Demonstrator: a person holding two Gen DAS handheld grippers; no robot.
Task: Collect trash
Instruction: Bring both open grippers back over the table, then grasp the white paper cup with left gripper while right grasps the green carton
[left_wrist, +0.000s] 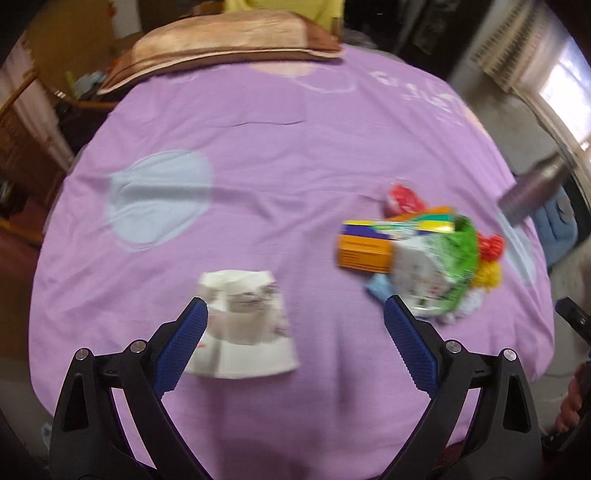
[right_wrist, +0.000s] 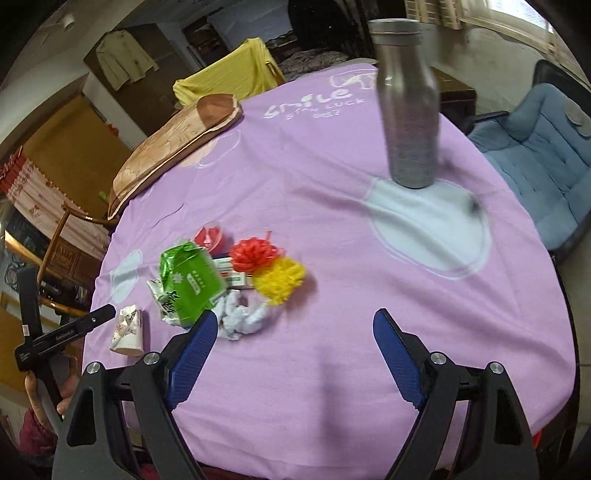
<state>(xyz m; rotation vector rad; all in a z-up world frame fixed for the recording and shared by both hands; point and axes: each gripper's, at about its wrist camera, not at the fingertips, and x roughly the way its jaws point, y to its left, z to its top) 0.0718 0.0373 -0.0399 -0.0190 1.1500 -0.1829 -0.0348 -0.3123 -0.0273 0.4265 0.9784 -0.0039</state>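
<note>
Trash lies on a purple cloth (left_wrist: 258, 155). A crushed white paper cup (left_wrist: 243, 321) sits just ahead of my left gripper (left_wrist: 295, 306), partly behind its left finger; the jaws stand wide open and hold nothing. To the right is a blurred pile: an orange box (left_wrist: 364, 253), a green packet (left_wrist: 443, 266), and red and yellow bows. My right gripper (right_wrist: 295, 317) is open and holds nothing. The pile lies ahead to its left: green packet (right_wrist: 192, 284), red bow (right_wrist: 255, 254), yellow bow (right_wrist: 280, 280), crumpled white paper (right_wrist: 243, 317). The paper cup (right_wrist: 127, 332) lies further left.
A tall metal bottle (right_wrist: 410, 107) stands far right on the cloth. A brown pillow (right_wrist: 166, 147) lies at the far left edge. A blue padded chair (right_wrist: 535, 147) stands beyond the right edge. A hand (right_wrist: 40, 391) holds the other gripper at lower left.
</note>
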